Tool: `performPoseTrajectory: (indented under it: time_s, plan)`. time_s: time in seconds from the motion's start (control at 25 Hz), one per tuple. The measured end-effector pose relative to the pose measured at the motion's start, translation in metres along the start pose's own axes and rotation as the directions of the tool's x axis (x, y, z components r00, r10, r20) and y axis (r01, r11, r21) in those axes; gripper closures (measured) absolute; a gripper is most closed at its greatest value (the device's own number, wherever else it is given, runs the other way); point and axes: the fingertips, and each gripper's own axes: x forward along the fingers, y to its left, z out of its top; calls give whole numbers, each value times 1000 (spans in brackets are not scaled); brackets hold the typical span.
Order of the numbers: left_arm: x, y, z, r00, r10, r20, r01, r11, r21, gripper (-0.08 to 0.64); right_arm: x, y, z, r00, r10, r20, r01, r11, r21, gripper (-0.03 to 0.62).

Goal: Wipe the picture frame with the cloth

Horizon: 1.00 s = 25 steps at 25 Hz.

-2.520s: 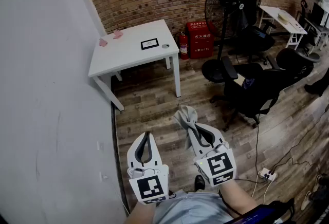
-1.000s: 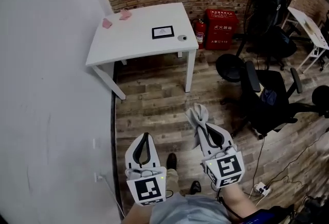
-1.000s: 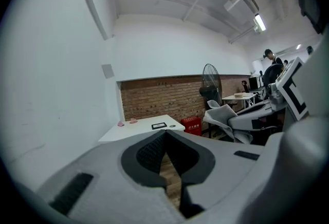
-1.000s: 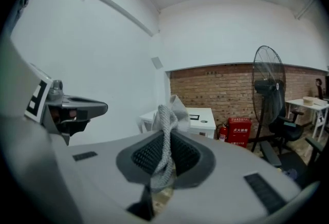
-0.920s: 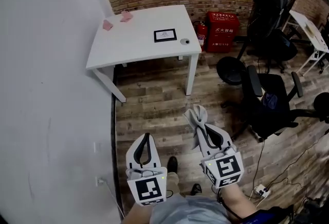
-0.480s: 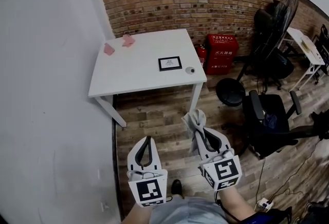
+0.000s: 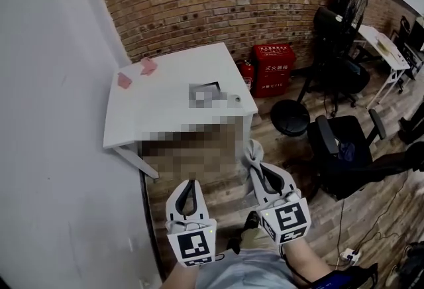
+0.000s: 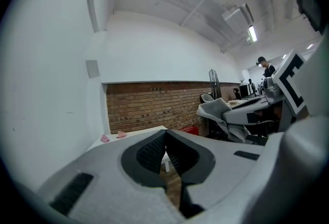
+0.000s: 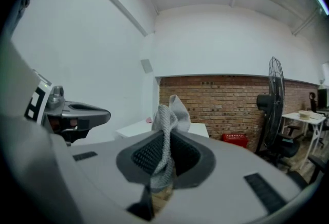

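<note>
The picture frame (image 7: 206, 91) shows only as a small dark-edged rectangle on the right part of the white table (image 7: 159, 109), well ahead of both grippers. My right gripper (image 7: 254, 162) is shut on a grey cloth (image 7: 252, 150). In the right gripper view the cloth (image 9: 170, 111) sticks up out of that gripper's (image 9: 165, 138) closed jaws. My left gripper (image 7: 190, 183) is shut and holds nothing; its jaws (image 8: 165, 133) meet tip to tip. Both grippers hang over the wooden floor, short of the table.
Two pink things (image 7: 147, 65) lie at the table's far left corner. A white wall (image 7: 59, 148) runs along the left. A red fire-extinguisher box (image 7: 270, 67) stands by the brick wall. Black office chairs (image 7: 344, 155), a stool (image 7: 289, 112) and a fan (image 7: 358, 2) crowd the right.
The table has come nearer in the head view as the person walked toward it. Both grippers kept their pose, the right one still holding the cloth.
</note>
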Motion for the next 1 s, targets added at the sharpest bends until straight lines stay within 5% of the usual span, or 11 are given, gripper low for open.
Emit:
performPoseTrajectory:
  time_s: [0.48, 1.0]
  plan:
    - [114, -6, -30, 996, -22, -87, 25, 999, 35, 551, 97, -75, -23, 1000, -7, -24, 8, 999, 38, 552]
    - [272, 27, 0, 990, 85, -114, -77, 994, 76, 551, 256, -138, 1, 986, 165, -25, -163, 984, 69, 554]
